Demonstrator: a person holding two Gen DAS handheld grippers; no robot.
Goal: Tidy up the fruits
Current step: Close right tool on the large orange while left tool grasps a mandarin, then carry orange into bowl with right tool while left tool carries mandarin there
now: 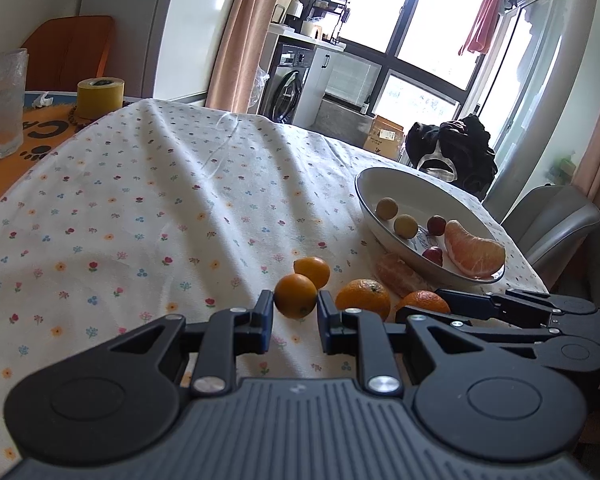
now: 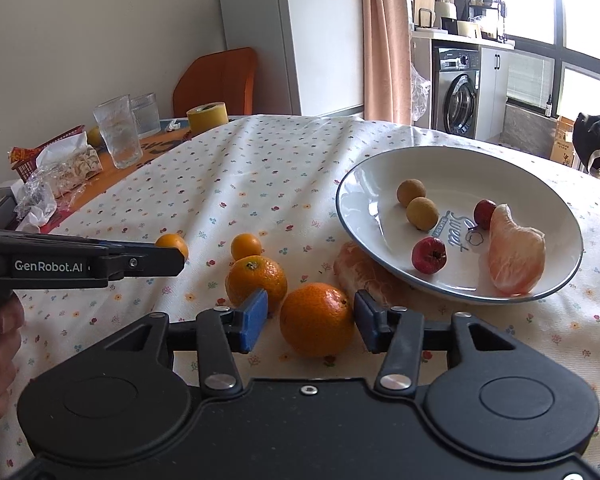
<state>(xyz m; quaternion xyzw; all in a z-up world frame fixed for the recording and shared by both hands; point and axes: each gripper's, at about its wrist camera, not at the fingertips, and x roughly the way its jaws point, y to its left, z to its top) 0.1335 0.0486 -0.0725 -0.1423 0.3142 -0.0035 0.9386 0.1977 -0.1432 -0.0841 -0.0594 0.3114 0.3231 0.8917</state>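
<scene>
Under bowl; peeled orange half-hidden

Between the fingers of my left gripper sits a small round kumquat, with a second kumquat just beyond it. My right gripper straddles a dimpled mandarin; another mandarin, stem up, lies just left of its left finger. Ahead and right, the white bowl holds 2 tan longans, 2 red berries and a peeled orange piece. Another peeled piece lies on the bench, touching the bowl's near side.
</scene>
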